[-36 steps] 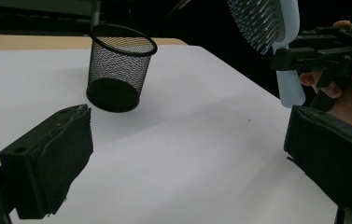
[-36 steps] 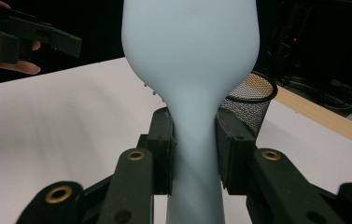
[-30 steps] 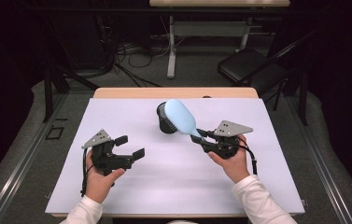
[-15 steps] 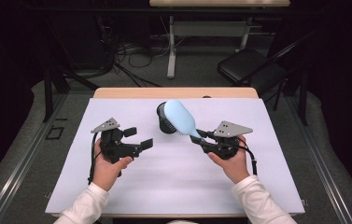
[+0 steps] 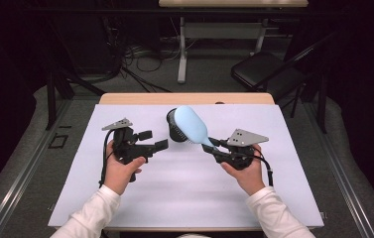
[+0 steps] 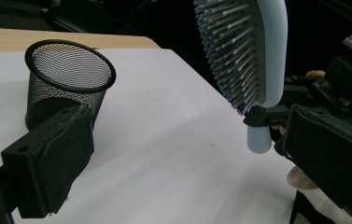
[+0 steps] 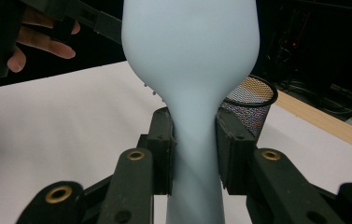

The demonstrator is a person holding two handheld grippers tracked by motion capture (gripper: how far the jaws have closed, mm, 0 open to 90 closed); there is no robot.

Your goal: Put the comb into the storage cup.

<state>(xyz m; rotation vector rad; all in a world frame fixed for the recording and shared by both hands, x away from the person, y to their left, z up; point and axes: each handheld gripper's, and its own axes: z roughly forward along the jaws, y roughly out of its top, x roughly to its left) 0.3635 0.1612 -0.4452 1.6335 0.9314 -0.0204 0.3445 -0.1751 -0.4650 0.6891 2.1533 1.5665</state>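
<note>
Pale blue plastic paddle hairbrush (image 5: pixel 190 126) with grey bristles: your right gripper (image 5: pixel 213 144) pinches it by the narrow handle, both black pads (image 7: pixel 163 140) pressed flat against the handle's sides. You hold it clear of the white table cover (image 5: pixel 184 193), head tilted up and away from you, smooth back facing up, bristles turned down toward the cup. Black wire-mesh cylindrical pen cup (image 5: pixel 176 130): it stands upright on the cover near the far edge, just under and behind the brush head; whether the bristles touch its rim cannot be told. Your left gripper (image 5: pixel 154 140): you hold it above the cover to the left of the cup, jaws spread wide with nothing between them, pointing toward the cup and the brush. Light wooden table edge (image 5: pixel 140 98): it shows beyond the cover.
</note>
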